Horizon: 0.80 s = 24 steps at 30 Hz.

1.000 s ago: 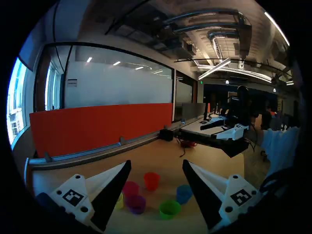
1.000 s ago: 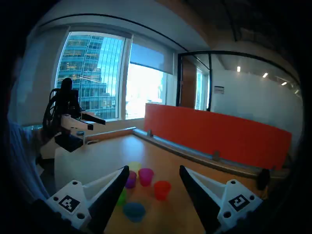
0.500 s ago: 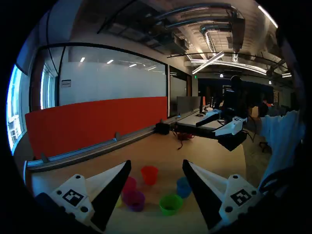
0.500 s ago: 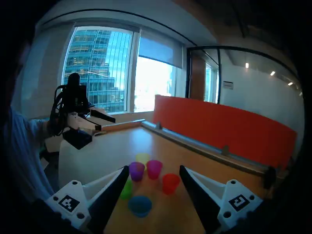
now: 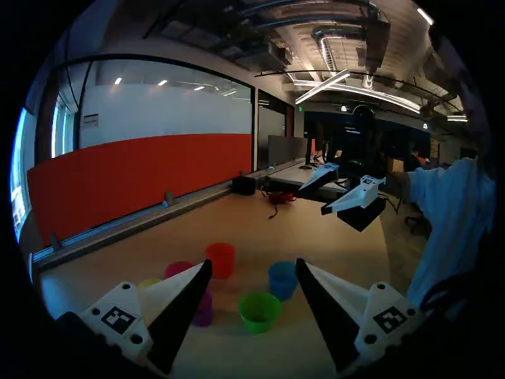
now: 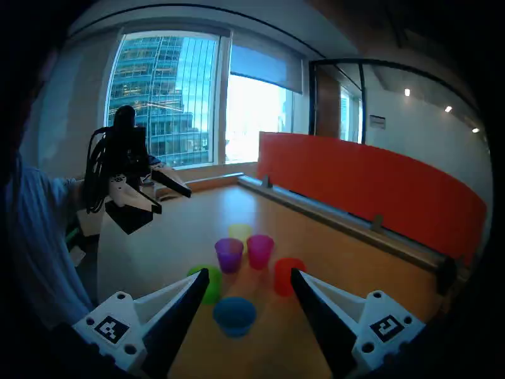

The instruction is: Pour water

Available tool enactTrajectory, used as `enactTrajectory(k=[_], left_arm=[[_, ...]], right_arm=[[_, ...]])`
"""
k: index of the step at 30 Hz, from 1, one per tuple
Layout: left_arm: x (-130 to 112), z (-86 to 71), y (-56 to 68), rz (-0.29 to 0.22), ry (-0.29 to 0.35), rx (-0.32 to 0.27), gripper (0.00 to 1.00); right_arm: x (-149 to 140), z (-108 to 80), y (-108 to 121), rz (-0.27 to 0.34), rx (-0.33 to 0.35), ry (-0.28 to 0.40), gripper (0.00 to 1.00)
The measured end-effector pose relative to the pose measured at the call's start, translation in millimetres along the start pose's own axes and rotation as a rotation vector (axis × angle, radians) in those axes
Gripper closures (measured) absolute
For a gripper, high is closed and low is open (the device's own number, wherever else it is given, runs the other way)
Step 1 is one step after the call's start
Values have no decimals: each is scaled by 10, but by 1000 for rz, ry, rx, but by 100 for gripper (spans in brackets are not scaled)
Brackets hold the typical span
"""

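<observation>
Left gripper view: the left gripper point(image 5: 251, 261) is hanging over the table point(image 5: 297, 237) with its jaws spread wide and nothing between them, same spread as 1 s ago. The camera is tipping down and closing in, so the 6 cups are sitting higher and larger than 0.5 s ago. The red cup point(image 5: 221, 259) and blue cup point(image 5: 282, 279) are lying just ahead of the fingertips, with the green cup point(image 5: 259, 311) nearest between the fingers. The purple cup point(image 5: 203, 309), pink cup point(image 5: 178, 268) and yellow cup point(image 5: 149, 283) are partly hiding behind the left finger. Farther off, the right gripper point(image 5: 310, 203) is coming lower and nearer the cluster, also open and empty, with a sleeve point(image 5: 448, 208) behind it.

Right gripper view: the right gripper point(image 6: 249, 273) is staying wide open and gripping nothing. The cluster is rising in frame here too. The blue cup point(image 6: 234, 316) is sitting between the fingers, the green cup point(image 6: 208, 282) is by the left tip and the red cup point(image 6: 287, 276) by the right tip. The purple cup point(image 6: 228, 254), pink cup point(image 6: 259, 251) and yellow cup point(image 6: 240, 230) are standing beyond. The left gripper point(image 6: 175, 202) is hovering open above the table point(image 6: 183, 237).

Judging from this, both grippers are converging on the cups, with no grasp yet and pouring not started. I cannot tell which cup is holding water
</observation>
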<state>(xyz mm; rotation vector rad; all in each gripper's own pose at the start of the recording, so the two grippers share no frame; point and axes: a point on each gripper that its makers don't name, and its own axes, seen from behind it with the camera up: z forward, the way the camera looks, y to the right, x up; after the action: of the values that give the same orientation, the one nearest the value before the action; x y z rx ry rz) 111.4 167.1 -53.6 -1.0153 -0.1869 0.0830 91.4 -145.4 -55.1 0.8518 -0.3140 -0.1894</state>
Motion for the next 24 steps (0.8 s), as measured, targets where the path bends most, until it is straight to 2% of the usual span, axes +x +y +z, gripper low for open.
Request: enactTrajectory(k=[12, 24], left_arm=[[-562, 212, 77, -12, -114, -32, 2], [-1122, 420, 71, -3, -233, -38, 2]], right_arm=[[-459, 228, -31, 0, 29, -77, 0], [-977, 421, -76, -14, 54, -176, 0]])
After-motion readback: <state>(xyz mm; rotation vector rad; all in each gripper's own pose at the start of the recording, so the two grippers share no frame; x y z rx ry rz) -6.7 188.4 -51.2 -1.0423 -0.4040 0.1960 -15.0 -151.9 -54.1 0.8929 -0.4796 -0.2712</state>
